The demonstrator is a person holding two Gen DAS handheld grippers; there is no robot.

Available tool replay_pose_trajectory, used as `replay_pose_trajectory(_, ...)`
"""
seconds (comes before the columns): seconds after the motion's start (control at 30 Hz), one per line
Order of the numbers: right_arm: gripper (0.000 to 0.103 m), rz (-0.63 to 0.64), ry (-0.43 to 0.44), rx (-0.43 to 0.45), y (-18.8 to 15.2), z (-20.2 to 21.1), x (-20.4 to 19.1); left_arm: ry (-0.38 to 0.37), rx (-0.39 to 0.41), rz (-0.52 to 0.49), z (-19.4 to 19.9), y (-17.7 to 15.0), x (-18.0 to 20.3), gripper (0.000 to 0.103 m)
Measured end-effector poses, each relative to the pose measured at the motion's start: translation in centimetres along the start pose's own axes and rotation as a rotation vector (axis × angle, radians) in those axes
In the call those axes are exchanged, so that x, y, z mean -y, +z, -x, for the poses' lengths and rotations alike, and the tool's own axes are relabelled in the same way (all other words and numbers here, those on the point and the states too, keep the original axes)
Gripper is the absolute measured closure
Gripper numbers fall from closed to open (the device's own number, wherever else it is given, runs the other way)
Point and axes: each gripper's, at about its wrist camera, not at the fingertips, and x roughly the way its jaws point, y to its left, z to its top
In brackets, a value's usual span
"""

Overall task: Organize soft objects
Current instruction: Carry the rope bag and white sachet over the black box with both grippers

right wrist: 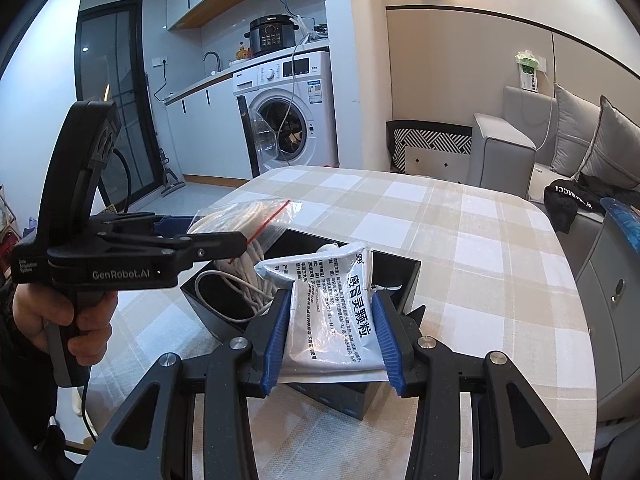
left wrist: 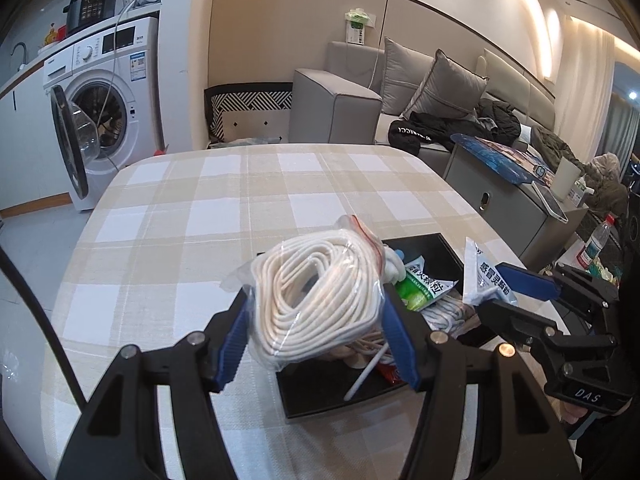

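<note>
My left gripper (left wrist: 316,300) is shut on a clear zip bag of coiled white cord (left wrist: 316,292) and holds it above a black open box (left wrist: 436,252) on the checked table. My right gripper (right wrist: 332,304) is shut on a white medicine sachet (right wrist: 332,312) with blue Chinese print, held over the same box (right wrist: 404,276). The right gripper also shows in the left wrist view (left wrist: 500,288), the left one in the right wrist view (right wrist: 216,236). In the box lie a green sachet (left wrist: 424,288), loose white cable (right wrist: 248,280) and other small packets.
The box stands at the near right part of the table (left wrist: 240,200). A grey cabinet (left wrist: 500,196) with a phone and a bottle stands to the right. A grey sofa (left wrist: 360,108) is behind, and a washing machine (left wrist: 104,92) with its door open is at the left.
</note>
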Motion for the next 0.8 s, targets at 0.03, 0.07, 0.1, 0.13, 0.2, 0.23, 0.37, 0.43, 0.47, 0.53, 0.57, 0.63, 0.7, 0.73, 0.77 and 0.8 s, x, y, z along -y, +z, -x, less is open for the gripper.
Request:
replay_pose_trajectory(0.03, 0.061, 0.001, -0.002, -0.002, 0.0, -0.1, 0.0, -0.001, -0.004, -0.002, -0.2, 0.0, 0.0, 0.042)
replay_pose_trajectory(0.07, 0.061, 0.001, -0.004, -0.003, 0.1, -0.2, 0.1, 0.0, -0.006, -0.005, -0.3, 0.0, 0.1, 0.042)
replay_pose_trajectory(0.1, 0.061, 0.002, -0.005, -0.006, 0.1, -0.3, 0.1, 0.0, -0.009, -0.009, -0.5, -0.1, 0.3, 0.042)
replay_pose_trajectory(0.13, 0.061, 0.002, -0.009, -0.009, 0.1, -0.5, 0.1, 0.002, -0.013, -0.016, -0.6, -0.1, 0.4, 0.042)
replay_pose_trajectory(0.2, 0.061, 0.001, -0.014, -0.012, 0.3, -0.8, 0.1, 0.018, -0.012, -0.038, -1.0, -0.1, 0.8, 0.041)
replay_pose_trajectory(0.23, 0.061, 0.001, -0.017, -0.015, 0.4, -0.9, 0.1, 0.023, -0.014, -0.048, -1.1, -0.1, 1.0, 0.041)
replay_pose_trajectory(0.37, 0.061, -0.003, -0.028, -0.025, 0.6, -1.7, 0.1, 0.034, -0.02, -0.074, -1.7, -0.2, 1.6, 0.041)
replay_pose_trajectory(0.43, 0.061, -0.001, -0.035, -0.029, 0.8, -2.1, 0.1, 0.044, -0.032, -0.09, -2.2, -0.3, 1.9, 0.04)
replay_pose_trajectory(0.47, 0.061, -0.003, -0.042, -0.031, 0.8, -2.4, 0.1, 0.049, -0.03, -0.097, -2.3, -0.4, 2.0, 0.039)
replay_pose_trajectory(0.53, 0.061, -0.008, -0.048, -0.036, 0.9, -2.9, 0.3, 0.057, -0.028, -0.105, -2.4, -0.5, 2.1, 0.038)
replay_pose_trajectory(0.57, 0.061, -0.011, -0.051, -0.036, 1.0, -3.0, 0.3, 0.057, -0.028, -0.106, -2.5, -0.5, 2.1, 0.038)
replay_pose_trajectory(0.63, 0.061, -0.019, -0.054, -0.035, 1.1, -3.3, 0.4, 0.052, -0.03, -0.103, -2.5, -0.5, 2.2, 0.038)
replay_pose_trajectory(0.7, 0.061, -0.014, -0.049, -0.028, 1.3, -3.3, 0.5, 0.049, -0.029, -0.105, -2.4, -0.5, 2.1, 0.038)
replay_pose_trajectory(0.73, 0.061, -0.01, -0.044, -0.027, 1.4, -3.3, 0.4, 0.046, -0.027, -0.106, -2.4, -0.5, 2.1, 0.038)
replay_pose_trajectory(0.77, 0.06, -0.003, -0.042, -0.031, 1.4, -3.3, 0.3, 0.045, -0.025, -0.108, -2.3, -0.5, 2.2, 0.037)
replay_pose_trajectory(0.8, 0.058, 0.002, -0.038, -0.032, 1.4, -3.3, 0.2, 0.045, -0.025, -0.111, -2.1, -0.5, 2.2, 0.035)
